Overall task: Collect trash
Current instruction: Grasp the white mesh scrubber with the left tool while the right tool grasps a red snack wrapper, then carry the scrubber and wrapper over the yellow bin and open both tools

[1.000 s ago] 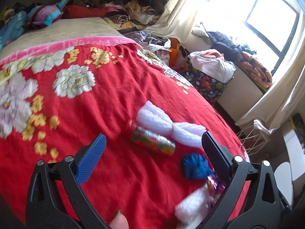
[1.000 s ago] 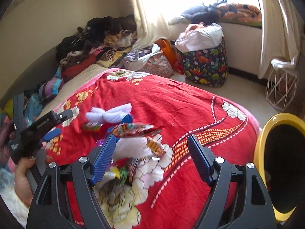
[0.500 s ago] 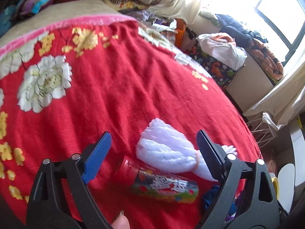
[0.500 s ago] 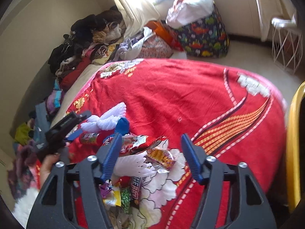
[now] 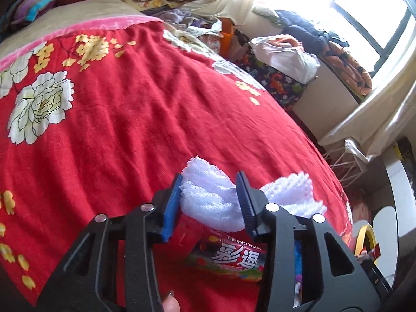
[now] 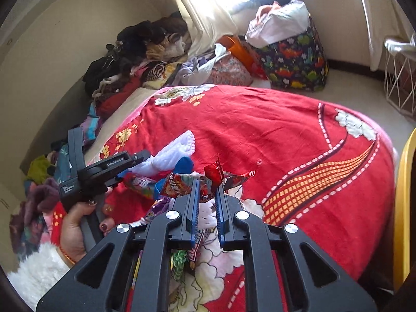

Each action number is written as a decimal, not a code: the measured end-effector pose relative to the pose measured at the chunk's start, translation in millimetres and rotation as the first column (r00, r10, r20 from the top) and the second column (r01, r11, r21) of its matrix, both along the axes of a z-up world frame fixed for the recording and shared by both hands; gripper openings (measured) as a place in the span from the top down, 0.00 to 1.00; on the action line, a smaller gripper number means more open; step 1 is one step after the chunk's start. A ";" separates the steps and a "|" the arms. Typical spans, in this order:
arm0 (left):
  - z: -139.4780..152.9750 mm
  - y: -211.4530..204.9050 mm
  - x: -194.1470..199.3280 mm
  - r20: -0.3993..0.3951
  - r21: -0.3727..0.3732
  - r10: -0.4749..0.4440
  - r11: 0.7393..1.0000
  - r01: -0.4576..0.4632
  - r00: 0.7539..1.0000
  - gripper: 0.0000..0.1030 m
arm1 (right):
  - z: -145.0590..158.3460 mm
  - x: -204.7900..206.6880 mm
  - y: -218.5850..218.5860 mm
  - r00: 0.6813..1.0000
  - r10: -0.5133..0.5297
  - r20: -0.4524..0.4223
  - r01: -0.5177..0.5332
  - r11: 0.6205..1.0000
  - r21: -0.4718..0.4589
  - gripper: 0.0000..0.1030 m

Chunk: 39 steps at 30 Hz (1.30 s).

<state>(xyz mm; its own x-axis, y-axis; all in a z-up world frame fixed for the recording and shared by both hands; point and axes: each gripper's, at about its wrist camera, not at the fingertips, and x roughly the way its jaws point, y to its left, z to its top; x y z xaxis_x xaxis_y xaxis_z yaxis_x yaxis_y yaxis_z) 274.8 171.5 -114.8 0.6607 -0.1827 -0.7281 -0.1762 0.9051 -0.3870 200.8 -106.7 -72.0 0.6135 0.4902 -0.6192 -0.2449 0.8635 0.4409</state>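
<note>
My left gripper [image 5: 210, 189] points down at the red floral blanket [image 5: 117, 119], and its jaws are closing around a white foam wrap [image 5: 208, 197] whose sides touch both blue pads. Under the foam lies a colourful candy tube [image 5: 228, 256] with a red cap. My right gripper [image 6: 208, 189] is closing on a red snack wrapper [image 6: 210, 175], pinched between its pads and sticking up above them. In the right wrist view a hand [image 6: 78, 223] holds the left gripper [image 6: 135, 165] at the foam wrap [image 6: 176, 148], beside a blue crumpled piece [image 6: 185, 163].
More wrappers [image 6: 179, 257] lie under the right gripper. A yellow bin rim [image 6: 403, 182] stands at the bed's right edge. On the floor beyond are a dinosaur-print bag [image 6: 293, 59] and a white wire basket [image 6: 400, 78]. Clothes [image 6: 135, 57] are piled along the wall.
The left gripper came forward and down over the foam wrap and its wide jaws narrowed onto it. The right gripper's jaws closed from wide onto the red wrapper.
</note>
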 end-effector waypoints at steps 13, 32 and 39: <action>53.7 -35.8 -56.6 0.189 -0.032 -0.036 0.999 0.042 0.981 0.73 | 18.1 -34.1 -28.4 0.995 -0.037 0.095 0.039 0.999 -0.019 0.89; 99.2 -68.3 -107.6 0.270 0.018 -0.066 0.998 0.064 0.961 0.73 | 46.1 -67.8 -62.6 0.985 -0.085 0.148 0.088 0.996 -0.015 0.89; 107.7 -90.2 -120.4 0.283 0.025 -0.098 0.995 0.095 0.954 0.73 | 52.1 -80.0 -85.0 0.979 -0.124 0.160 0.128 0.992 -0.016 0.89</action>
<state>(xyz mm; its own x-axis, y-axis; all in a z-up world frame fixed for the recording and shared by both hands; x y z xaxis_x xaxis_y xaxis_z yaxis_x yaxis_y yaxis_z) 154.4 81.3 -7.1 0.8198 -0.2487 -0.5158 0.0275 0.9168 -0.3983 120.8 -191.7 -19.9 0.7605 0.3876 -0.5209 -0.1980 0.9025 0.3825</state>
